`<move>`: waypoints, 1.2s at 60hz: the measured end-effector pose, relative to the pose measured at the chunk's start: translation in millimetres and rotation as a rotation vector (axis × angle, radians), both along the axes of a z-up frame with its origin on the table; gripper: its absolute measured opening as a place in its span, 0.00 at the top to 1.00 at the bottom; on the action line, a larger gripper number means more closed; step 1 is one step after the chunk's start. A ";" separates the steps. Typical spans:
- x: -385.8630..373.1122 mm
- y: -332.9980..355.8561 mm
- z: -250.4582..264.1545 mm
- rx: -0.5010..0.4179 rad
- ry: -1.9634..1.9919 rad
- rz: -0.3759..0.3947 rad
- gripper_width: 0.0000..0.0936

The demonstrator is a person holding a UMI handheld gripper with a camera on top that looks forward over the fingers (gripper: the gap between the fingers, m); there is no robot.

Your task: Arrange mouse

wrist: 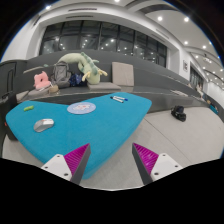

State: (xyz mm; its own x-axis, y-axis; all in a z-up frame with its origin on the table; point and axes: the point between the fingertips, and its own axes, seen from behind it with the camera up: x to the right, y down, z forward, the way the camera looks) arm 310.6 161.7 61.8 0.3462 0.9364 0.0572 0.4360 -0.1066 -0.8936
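A grey computer mouse [43, 125] lies on the left part of a blue mat [90, 130] that covers the table. My gripper [111, 160] is open and empty, its two magenta pads [79, 158] spread wide above the mat's near edge. The mouse sits ahead of the fingers and to their left, well apart from them.
A round disc [82, 107] and a small white device [119, 98] lie on the far part of the mat. Plush toys [84, 68], a pink object [41, 80] and a bag stand at the back. A dark object [178, 114] sits off the mat to the right.
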 end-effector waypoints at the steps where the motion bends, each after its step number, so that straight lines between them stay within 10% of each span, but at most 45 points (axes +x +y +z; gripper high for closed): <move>1: 0.6 -0.8 -0.9 0.000 -0.004 0.000 0.09; 42: -69.6 -282.7 -8.0 -0.094 0.008 0.347 0.09; 72: -198.1 -311.5 -56.2 -0.096 -0.022 0.297 0.09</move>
